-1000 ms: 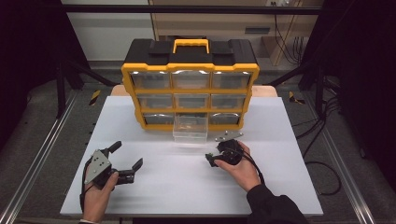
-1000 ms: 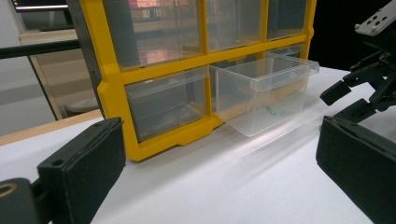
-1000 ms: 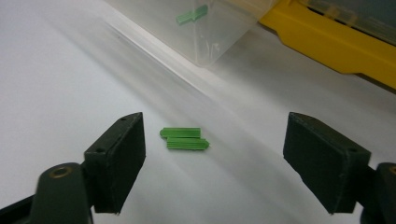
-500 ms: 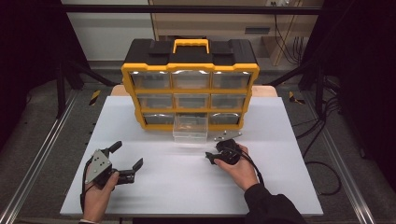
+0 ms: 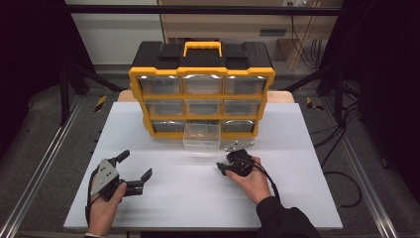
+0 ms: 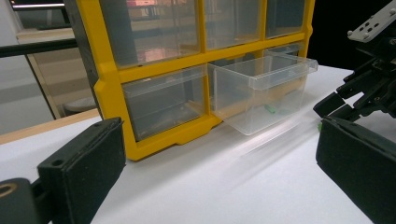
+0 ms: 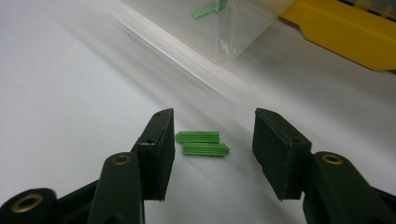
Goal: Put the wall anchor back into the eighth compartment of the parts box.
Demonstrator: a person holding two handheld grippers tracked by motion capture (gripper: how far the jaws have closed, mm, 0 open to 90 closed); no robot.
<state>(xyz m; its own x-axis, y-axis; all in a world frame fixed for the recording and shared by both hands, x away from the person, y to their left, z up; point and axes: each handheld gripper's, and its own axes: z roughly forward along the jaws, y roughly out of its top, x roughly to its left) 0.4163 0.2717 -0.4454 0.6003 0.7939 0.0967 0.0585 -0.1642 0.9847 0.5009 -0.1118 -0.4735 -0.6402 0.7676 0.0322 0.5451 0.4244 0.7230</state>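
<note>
Closing right gripper (image 7: 210, 144) fingers bracket two green plugs (image 7: 201, 143), unseen from above.

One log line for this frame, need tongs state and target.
right tongs: closing, astride two green plugs on table, pads clear | left tongs: open, empty | drawer: pulled out

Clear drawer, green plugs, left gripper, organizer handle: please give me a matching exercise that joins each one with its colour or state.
Things:
1. clear drawer
2. green plugs
3. left gripper
4. organizer handle

States:
A. yellow
B. open, holding nothing
C. pulled out of the bottom row
D. lying on the table between two black jaws

Pairs: 1-C, 2-D, 3-B, 4-A
</note>
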